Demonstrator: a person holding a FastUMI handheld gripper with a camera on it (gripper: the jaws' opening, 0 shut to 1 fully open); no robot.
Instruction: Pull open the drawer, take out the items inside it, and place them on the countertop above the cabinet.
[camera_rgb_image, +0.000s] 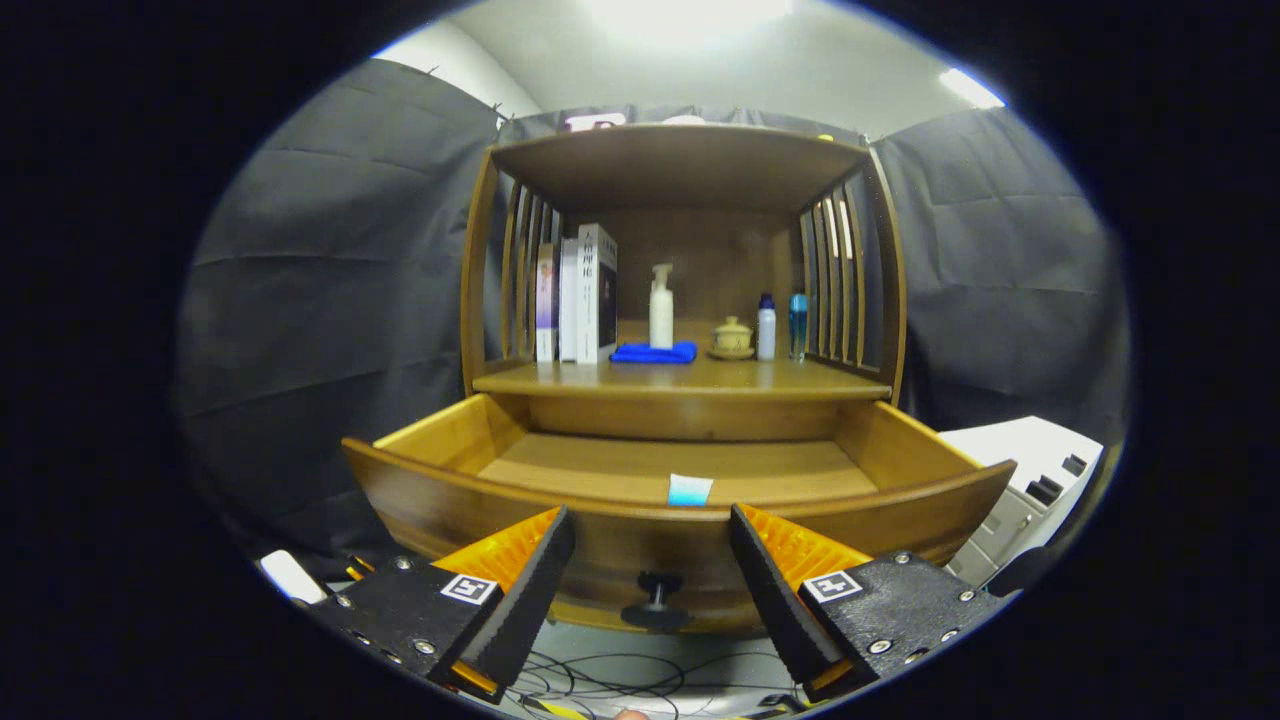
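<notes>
The wooden cabinet's drawer (440, 490) stands pulled out toward me. A small pale blue item (690, 489) lies on the drawer floor, just behind the front panel. The dark knob (655, 590) on the drawer front sits between my fingers, slightly ahead of them, with nothing touching it. My gripper (652, 530) is open and holds nothing. Beyond the drawer is the countertop (800, 380), a wooden shelf surface under a roofed top.
On the countertop stand three books (580, 295), a white pump bottle (661, 308) behind a folded blue cloth (654, 352), a small lidded cup (732, 338), a white bottle (766, 328) and a blue bottle (797, 325). A white machine (1040, 480) sits right of the drawer. Cables (640, 680) lie below.
</notes>
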